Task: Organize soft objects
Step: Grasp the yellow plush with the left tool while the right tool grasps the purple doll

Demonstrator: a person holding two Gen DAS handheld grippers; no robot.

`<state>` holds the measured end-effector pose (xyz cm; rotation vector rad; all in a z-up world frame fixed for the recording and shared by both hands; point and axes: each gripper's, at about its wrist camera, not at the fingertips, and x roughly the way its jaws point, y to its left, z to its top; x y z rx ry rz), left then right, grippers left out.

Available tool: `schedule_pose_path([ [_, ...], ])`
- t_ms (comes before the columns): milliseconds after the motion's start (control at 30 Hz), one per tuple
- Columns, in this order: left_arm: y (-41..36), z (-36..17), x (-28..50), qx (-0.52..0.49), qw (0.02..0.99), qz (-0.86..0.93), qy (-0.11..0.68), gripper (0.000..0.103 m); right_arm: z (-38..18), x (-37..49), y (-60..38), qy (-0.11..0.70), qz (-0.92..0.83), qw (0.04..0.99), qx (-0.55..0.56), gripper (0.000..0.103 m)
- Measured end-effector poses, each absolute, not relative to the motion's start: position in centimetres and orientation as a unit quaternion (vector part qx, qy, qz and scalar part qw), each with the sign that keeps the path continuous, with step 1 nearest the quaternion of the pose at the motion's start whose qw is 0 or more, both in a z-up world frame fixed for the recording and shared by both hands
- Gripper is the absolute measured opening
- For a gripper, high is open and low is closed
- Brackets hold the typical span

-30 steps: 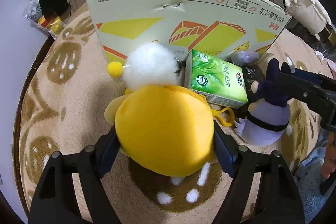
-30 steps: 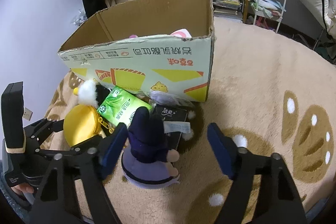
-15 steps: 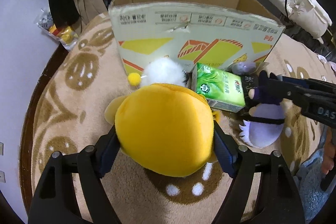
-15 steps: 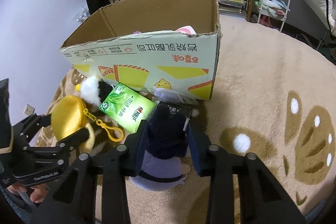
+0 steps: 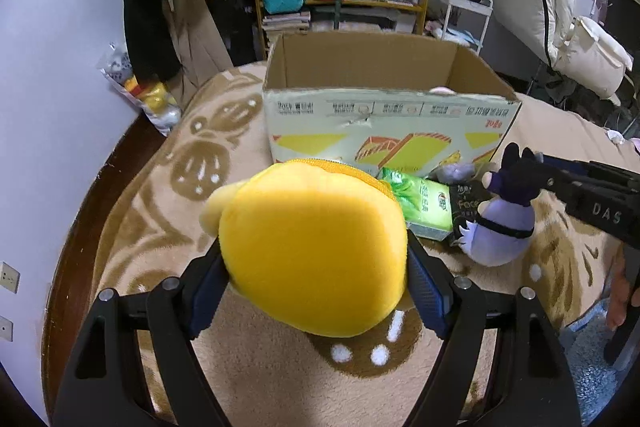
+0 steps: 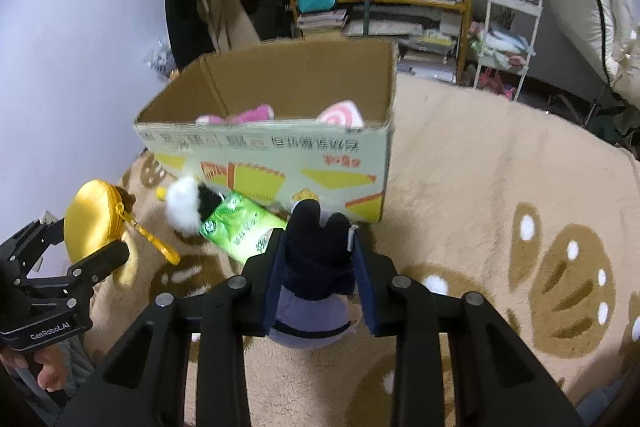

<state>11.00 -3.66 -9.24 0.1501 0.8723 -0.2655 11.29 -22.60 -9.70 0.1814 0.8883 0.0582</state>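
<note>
At lower centre of the left wrist view, the left gripper (image 5: 314, 267) is clamped on the yellow plush pouch (image 5: 314, 251), which fills the gap between its pads. At lower centre of the right wrist view, the right gripper (image 6: 318, 287) squeezes the purple plush toy (image 6: 314, 255) by its dark head. The cardboard box (image 6: 272, 155) stands open above both, at frame centre.

Yellow plush pouch (image 5: 316, 255), purple-and-navy plush (image 5: 502, 227), beige paw-print rug (image 6: 500, 187).
</note>
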Motion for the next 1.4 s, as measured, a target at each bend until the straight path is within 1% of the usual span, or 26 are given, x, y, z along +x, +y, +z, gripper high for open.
schedule_pose_path([
  [33, -3.7, -9.0, 10.9, 0.074, 0.897, -0.128, 0.416, 0.079, -9.4, 11.2, -22.7, 0.424, 0.027, 0.901, 0.088, 0.027],
  [67, -3.7, -8.8, 10.8, 0.077, 0.899, -0.128, 0.411, 0.079, -8.7, 10.8, -22.8, 0.413, 0.022, 0.906, 0.088, 0.003],
  [100, -3.7, -8.6, 10.6, 0.079, 0.902, -0.128, 0.405, 0.079, -8.3, 10.7, -22.9, 0.406, 0.022, 0.909, 0.089, 0.001],
  [200, -3.8, -8.1, 10.3, 0.083, 0.906, -0.13, 0.394, 0.079, -7.4, 10.4, -23.0, 0.394, 0.026, 0.914, 0.093, 0.001],
  [533, -3.4, -8.6, 10.7, 0.072, 0.903, -0.127, 0.405, 0.079, -9.8, 11.4, -23.8, 0.431, 0.035, 0.893, 0.125, 0.001],
  [633, -3.3, -8.8, 10.8, 0.072, 0.901, -0.126, 0.408, 0.079, -11.0, 12.0, -24.3, 0.453, 0.052, 0.876, 0.156, 0.005],
  [733, -3.5, -9.0, 10.9, 0.075, 0.9, -0.128, 0.411, 0.079, -12.0, 12.3, -24.5, 0.47, 0.053, 0.866, 0.164, 0.018],
  [767, -3.6, -9.1, 10.9, 0.077, 0.899, -0.128, 0.411, 0.079, -12.4, 12.5, -24.3, 0.475, 0.056, 0.863, 0.16, 0.025],
  [800, -3.6, -9.1, 10.9, 0.078, 0.899, -0.129, 0.411, 0.08, -12.5, 12.7, -24.1, 0.477, 0.059, 0.863, 0.158, 0.035],
  [833, -3.7, -9.1, 10.8, 0.078, 0.899, -0.129, 0.412, 0.08, -12.7, 12.8, -23.9, 0.479, 0.06, 0.862, 0.155, 0.041],
  [867, -3.7, -9.2, 10.9, 0.078, 0.899, -0.129, 0.412, 0.08, -12.8, 13.0, -23.7, 0.48, 0.059, 0.862, 0.15, 0.053],
  [900, -3.6, -9.2, 10.8, 0.078, 0.898, -0.129, 0.412, 0.08, -12.9, 13.2, -23.5, 0.48, 0.06, 0.863, 0.147, 0.058],
  [967, -3.6, -9.2, 10.8, 0.078, 0.899, -0.128, 0.412, 0.08, -13.0, 13.4, -23.3, 0.482, 0.057, 0.863, 0.141, 0.061],
  [1067, -3.6, -9.2, 11.0, 0.075, 0.898, -0.128, 0.414, 0.08, -13.1, 13.6, -23.3, 0.484, 0.042, 0.865, 0.127, 0.071],
  [1100, -3.5, -9.2, 11.0, 0.074, 0.898, -0.128, 0.414, 0.08, -13.2, 13.6, -23.4, 0.486, 0.039, 0.864, 0.125, 0.073],
  [1267, -3.4, -9.3, 11.1, 0.071, 0.898, -0.128, 0.415, 0.08, -14.9, 14.5, -24.1, 0.518, 0.024, 0.845, 0.13, 0.073],
  [1400, -3.4, -9.2, 11.2, 0.072, 0.899, -0.126, 0.413, 0.08, -15.7, 15.1, -24.3, 0.527, 0.027, 0.839, 0.134, 0.073],
])
